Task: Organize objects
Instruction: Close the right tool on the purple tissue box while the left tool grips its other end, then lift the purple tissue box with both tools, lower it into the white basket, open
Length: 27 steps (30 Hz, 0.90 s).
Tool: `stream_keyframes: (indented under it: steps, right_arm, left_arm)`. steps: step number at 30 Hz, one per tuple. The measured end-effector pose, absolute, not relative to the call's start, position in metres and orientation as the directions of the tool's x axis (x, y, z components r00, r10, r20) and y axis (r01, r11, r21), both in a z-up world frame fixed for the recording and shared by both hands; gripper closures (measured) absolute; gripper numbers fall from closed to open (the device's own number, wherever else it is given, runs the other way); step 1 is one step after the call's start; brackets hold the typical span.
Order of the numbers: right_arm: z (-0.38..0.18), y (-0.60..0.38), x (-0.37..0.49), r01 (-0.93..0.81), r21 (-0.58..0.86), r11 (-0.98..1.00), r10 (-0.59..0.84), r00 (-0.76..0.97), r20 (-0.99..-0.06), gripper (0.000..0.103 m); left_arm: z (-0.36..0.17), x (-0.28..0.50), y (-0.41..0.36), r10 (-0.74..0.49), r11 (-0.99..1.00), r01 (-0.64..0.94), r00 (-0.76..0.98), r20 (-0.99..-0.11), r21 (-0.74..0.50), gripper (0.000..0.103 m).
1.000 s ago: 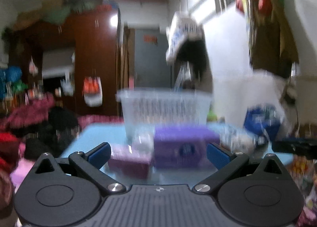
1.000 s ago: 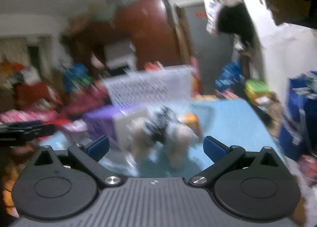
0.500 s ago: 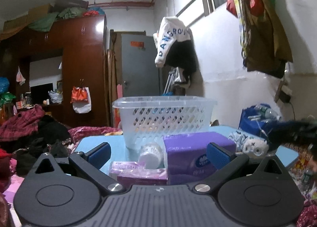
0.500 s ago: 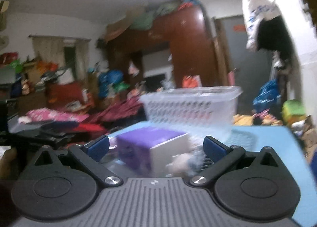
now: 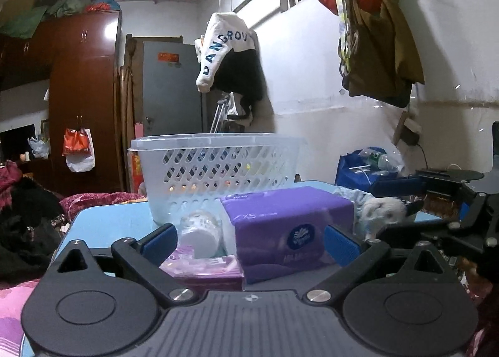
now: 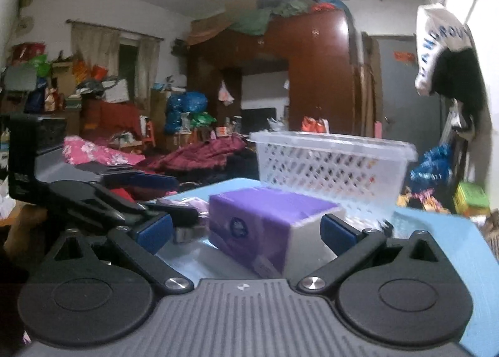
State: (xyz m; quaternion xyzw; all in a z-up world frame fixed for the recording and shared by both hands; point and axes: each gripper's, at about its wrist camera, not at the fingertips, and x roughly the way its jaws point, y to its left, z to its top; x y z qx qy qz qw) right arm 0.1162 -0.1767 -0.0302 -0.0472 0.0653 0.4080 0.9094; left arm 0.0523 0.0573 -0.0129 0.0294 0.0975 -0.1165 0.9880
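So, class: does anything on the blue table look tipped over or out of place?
Yes. The small jar lies on its side, white lid toward the camera, between the basket and the flat purple pack. The basket looks empty while the tissue box sits outside it.

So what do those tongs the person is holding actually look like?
Both look alike. The left tongs and right tongs each have a dark grey ribbed body, two round black discs, black angled arms with silver screws, and blue pads on the fingertips. A small white mark sits at the body's centre. No cables or sleeves show.
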Motion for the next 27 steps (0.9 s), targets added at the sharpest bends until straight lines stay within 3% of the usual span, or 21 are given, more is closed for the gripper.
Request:
stream_keyframes:
  steps: [5,8,12,16,18,21,27]
  right_arm:
    - [-0.04,-0.168,0.133,-0.748,-0.03,0.663,0.721,0.648,-0.245,0.009]
    - [-0.042,-0.178,0.138,-0.715,-0.011,0.699,0.693,0.681,-0.236,0.013]
    - [-0.04,-0.183,0.145,-0.705,-0.006,0.709,0.682,0.688,-0.25,0.021]
    - [-0.038,-0.175,0.151,-0.721,-0.028,0.693,0.686,0.671,-0.282,0.038]
    - [-0.038,-0.172,0.155,-0.719,-0.038,0.694,0.679,0.671,-0.299,0.039]
    - [-0.036,-0.174,0.16,-0.725,-0.039,0.688,0.68,0.662,-0.315,0.041]
    - [-0.042,-0.174,0.159,-0.732,-0.08,0.677,0.684,0.665,-0.298,0.044]
  left_arm:
    - [-0.013,0.059,0.065,-0.268,0.96,0.278,0.94,-0.209,0.019,0.001]
    - [-0.015,0.067,0.067,-0.283,0.956,0.292,0.933,-0.222,0.01,0.002]
    - [-0.018,0.082,0.072,-0.339,0.939,0.341,0.905,-0.258,-0.04,0.017]
    - [-0.024,0.096,0.078,-0.386,0.922,0.379,0.88,-0.277,-0.081,0.031]
    - [-0.025,0.102,0.081,-0.418,0.908,0.406,0.866,-0.276,-0.101,0.041]
    - [-0.026,0.107,0.081,-0.458,0.889,0.443,0.846,-0.274,-0.117,0.046]
    - [-0.029,0.102,0.067,-0.392,0.917,0.395,0.878,-0.275,-0.048,0.049]
